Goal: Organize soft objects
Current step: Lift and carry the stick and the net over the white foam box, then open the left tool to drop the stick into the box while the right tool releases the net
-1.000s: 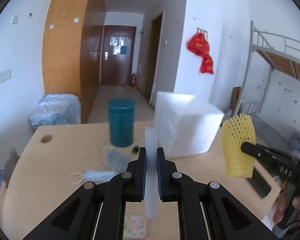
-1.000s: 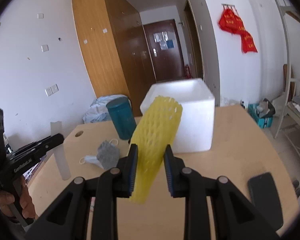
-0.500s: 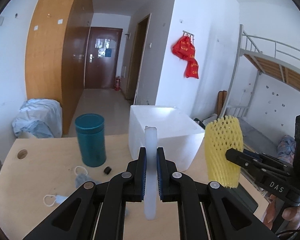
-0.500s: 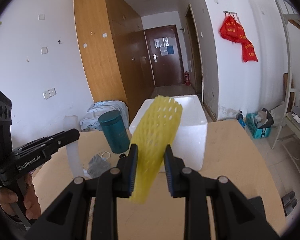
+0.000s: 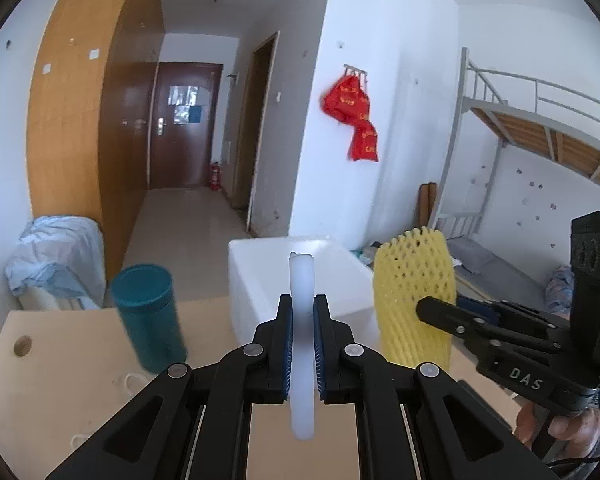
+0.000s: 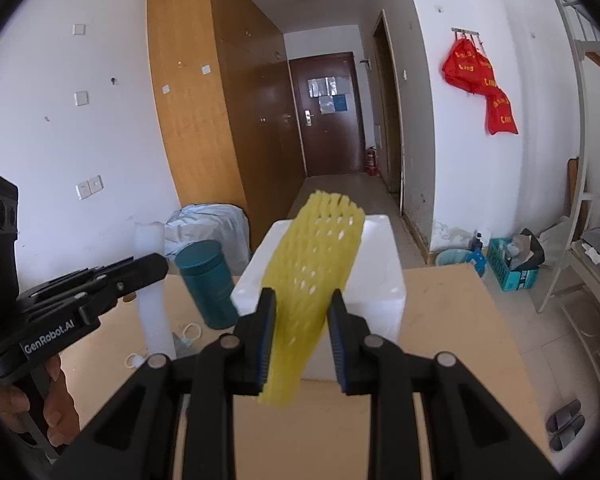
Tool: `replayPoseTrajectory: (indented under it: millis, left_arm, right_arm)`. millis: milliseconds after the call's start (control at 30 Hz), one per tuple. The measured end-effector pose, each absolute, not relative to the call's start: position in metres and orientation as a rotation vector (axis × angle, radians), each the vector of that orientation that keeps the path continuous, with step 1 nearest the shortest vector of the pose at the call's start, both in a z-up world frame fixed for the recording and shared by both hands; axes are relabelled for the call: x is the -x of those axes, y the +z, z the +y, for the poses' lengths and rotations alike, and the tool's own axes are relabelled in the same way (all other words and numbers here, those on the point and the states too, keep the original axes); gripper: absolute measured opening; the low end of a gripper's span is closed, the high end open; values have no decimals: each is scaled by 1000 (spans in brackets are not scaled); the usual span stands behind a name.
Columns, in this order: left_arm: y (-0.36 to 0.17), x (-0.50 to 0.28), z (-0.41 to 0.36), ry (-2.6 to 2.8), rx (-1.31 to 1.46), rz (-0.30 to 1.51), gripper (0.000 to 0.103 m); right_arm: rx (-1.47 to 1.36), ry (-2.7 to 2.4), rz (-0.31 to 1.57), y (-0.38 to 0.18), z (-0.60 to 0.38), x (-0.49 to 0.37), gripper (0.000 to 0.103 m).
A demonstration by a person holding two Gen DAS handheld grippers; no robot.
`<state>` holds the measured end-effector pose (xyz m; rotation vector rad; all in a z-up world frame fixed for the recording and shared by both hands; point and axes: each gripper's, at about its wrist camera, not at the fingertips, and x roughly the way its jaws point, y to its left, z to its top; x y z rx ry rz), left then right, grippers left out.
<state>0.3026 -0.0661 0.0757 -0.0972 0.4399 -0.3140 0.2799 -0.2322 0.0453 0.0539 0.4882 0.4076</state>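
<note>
White foam tube [image 5: 301,344], seen from the left wrist, stands upright between the two fingers of the left gripper [image 5: 302,344], which pinches it tight around its middle so that both ends stick out above and below the pads. It is held in the air above the near part of the wooden table [image 5: 80,344]. Behind it a white foam box [image 5: 260,280] sits toward the far edge of the table, and a teal canister [image 5: 150,316] stands to the box's left, near the far left corner where a round hole pierces the tabletop. To the right, the right gripper [image 5: 432,308] reaches in from the side, clamped on a yellow foam net sleeve [image 5: 414,292] that is held upright just beside the box. From the right wrist, the yellow foam net sleeve [image 6: 312,296] leans to the right between the fingers of the right gripper [image 6: 302,334], which squeeze its lower half; its open top rises in front of the white foam box [image 6: 376,288]. The sleeve hangs above the table [image 6: 440,320], not touching it. At the left, the left gripper [image 6: 152,266] comes in sideways, closed on the white foam tube [image 6: 152,292], which stands upright with the teal canister [image 6: 210,284] just behind it. A face mask [image 6: 184,338] lies on the table near the canister's foot, partly hidden by the gripper's frame.
</note>
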Motion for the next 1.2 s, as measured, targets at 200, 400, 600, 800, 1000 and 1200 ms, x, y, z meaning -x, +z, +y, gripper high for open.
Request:
replayPoseTrajectory:
  millis: [200, 400, 600, 800, 1000, 1200]
  left_arm:
    - [80, -332, -80, -357, 95, 443, 10]
    - [76, -363, -88, -371, 89, 459, 10]
    - [77, -391, -87, -367, 102, 448, 10]
    - [72, -413, -91, -392, 111, 454, 10]
    - [56, -427, -92, -353, 91, 491, 11]
    - [50, -437, -85, -343, 114, 505, 41]
  right_arm:
    - [-52, 391, 503, 46, -233, -306, 30]
    - [-50, 394, 499, 47, -229, -323, 30]
    - [-48, 395, 499, 48, -226, -338, 30]
    - [-47, 383, 512, 44, -224, -346, 30]
    - [-43, 383, 523, 45, -219, -351, 30]
    - [-48, 377, 536, 44, -220, -361, 30]
